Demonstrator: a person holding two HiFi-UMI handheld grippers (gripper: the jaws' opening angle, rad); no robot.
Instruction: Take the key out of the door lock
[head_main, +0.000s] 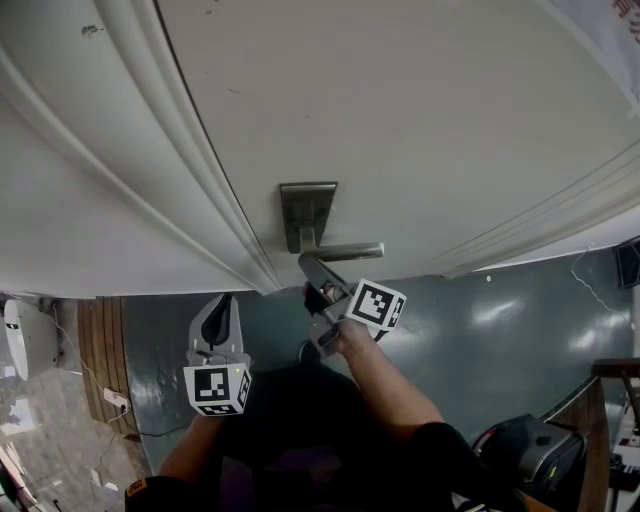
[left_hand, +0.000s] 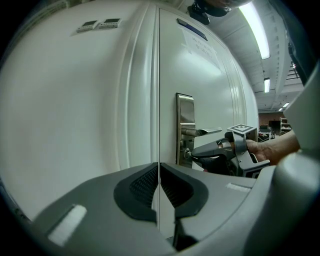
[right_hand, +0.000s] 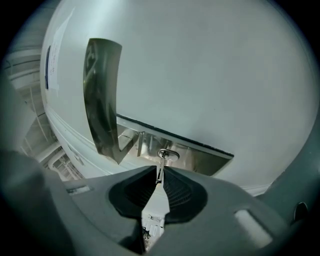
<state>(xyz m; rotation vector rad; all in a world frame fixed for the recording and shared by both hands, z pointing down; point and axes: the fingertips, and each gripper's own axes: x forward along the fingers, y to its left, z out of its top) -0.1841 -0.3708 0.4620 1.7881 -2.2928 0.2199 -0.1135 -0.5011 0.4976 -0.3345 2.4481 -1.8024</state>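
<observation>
Right gripper (head_main: 306, 262) extended, jaws clamped; left gripper (head_main: 222, 303) held back, closed.

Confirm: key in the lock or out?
In. The key runs from between the closed jaws of the right gripper straight into the lock; none of it is clear of the keyhole.

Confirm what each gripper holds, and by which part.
Right gripper pinches the key by its head, blade in the door lock. Left gripper is shut, empty.

The white door (head_main: 420, 100) is bearing a metal lock plate (head_main: 307, 203), a lever handle (head_main: 352, 251) and the inserted key (right_hand: 159, 173).
</observation>
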